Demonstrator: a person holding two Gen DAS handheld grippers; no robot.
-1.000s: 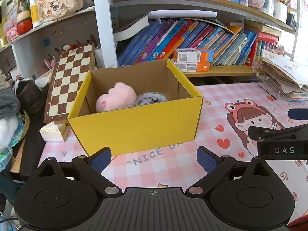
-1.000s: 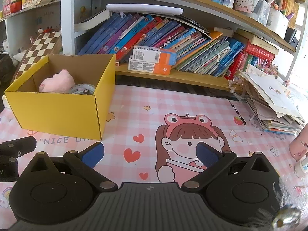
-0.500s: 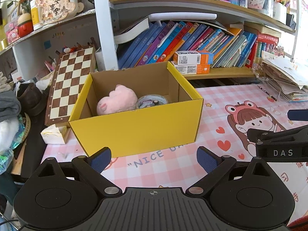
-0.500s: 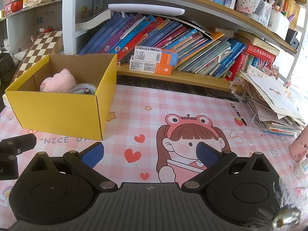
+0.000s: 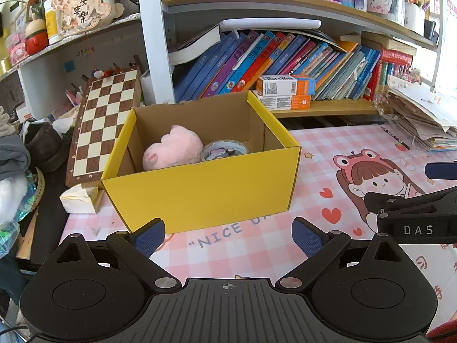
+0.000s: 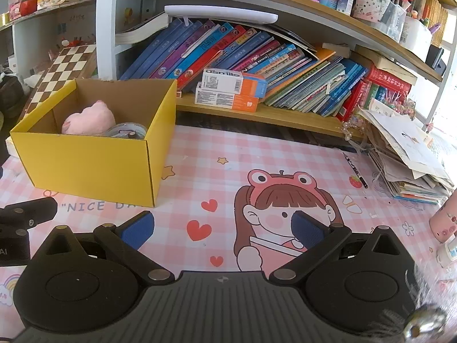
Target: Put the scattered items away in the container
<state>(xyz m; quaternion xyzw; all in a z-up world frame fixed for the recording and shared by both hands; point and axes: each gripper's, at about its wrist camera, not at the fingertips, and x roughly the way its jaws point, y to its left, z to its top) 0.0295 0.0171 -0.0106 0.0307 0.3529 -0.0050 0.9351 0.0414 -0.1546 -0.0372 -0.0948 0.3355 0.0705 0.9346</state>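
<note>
A yellow cardboard box (image 5: 205, 188) stands open on the pink checked mat; it also shows in the right wrist view (image 6: 85, 165). Inside it lie a pink plush toy (image 5: 171, 147) (image 6: 88, 120) and a round tin (image 5: 224, 150) (image 6: 125, 130). My left gripper (image 5: 228, 237) is open and empty, low over the mat just in front of the box. My right gripper (image 6: 222, 228) is open and empty, over the cartoon girl print to the right of the box. Each gripper's body shows at the edge of the other's view.
A chessboard (image 5: 105, 123) leans behind the box on the left. A bookshelf with slanted books (image 6: 257, 65) and two orange-white cartons (image 6: 231, 91) runs along the back. A paper stack (image 6: 405, 157), a pen (image 6: 355, 170) and a pink bottle (image 6: 444, 223) lie at the right.
Both grippers have drawn back and risen slightly, so the box looks a little farther away. Both stay open and empty.
</note>
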